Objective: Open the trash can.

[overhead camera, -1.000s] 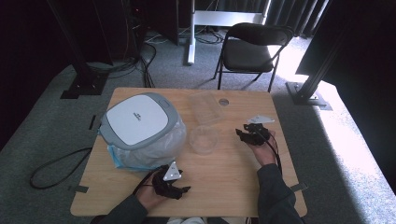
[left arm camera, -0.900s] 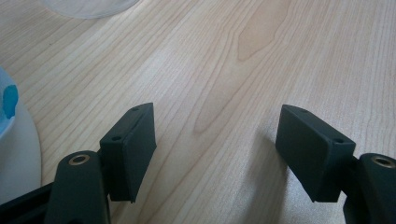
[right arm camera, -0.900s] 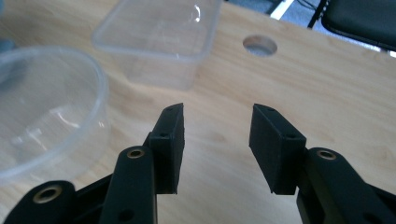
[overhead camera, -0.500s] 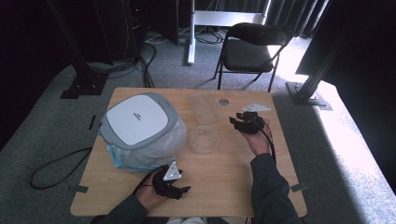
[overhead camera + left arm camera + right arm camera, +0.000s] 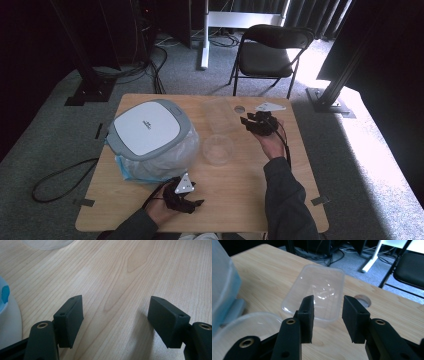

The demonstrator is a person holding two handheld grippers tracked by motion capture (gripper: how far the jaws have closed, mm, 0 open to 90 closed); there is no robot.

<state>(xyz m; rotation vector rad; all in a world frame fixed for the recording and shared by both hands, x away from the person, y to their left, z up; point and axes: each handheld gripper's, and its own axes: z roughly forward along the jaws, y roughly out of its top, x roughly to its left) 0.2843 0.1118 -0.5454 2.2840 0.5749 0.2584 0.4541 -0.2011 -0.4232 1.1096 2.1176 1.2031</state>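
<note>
Right tongs (image 5: 327,317): jaws part open, empty, at near edge of clear rectangular tub (image 5: 317,293) | tub: on tabletop (image 5: 240,195), beside round clear lid (image 5: 218,148) | left tongs (image 5: 116,320): wide, empty, well short of tub

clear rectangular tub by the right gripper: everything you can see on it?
The tub is a clear, thin plastic rectangle with rounded corners and a rolled rim, open top up, with no lid and nothing inside. It sits flat on the table toward the far edge, beside a round clear bowl. The right gripper hovers over its near rim, jaws apart, one above the tub, the other just outside; contact cannot be told.
</note>
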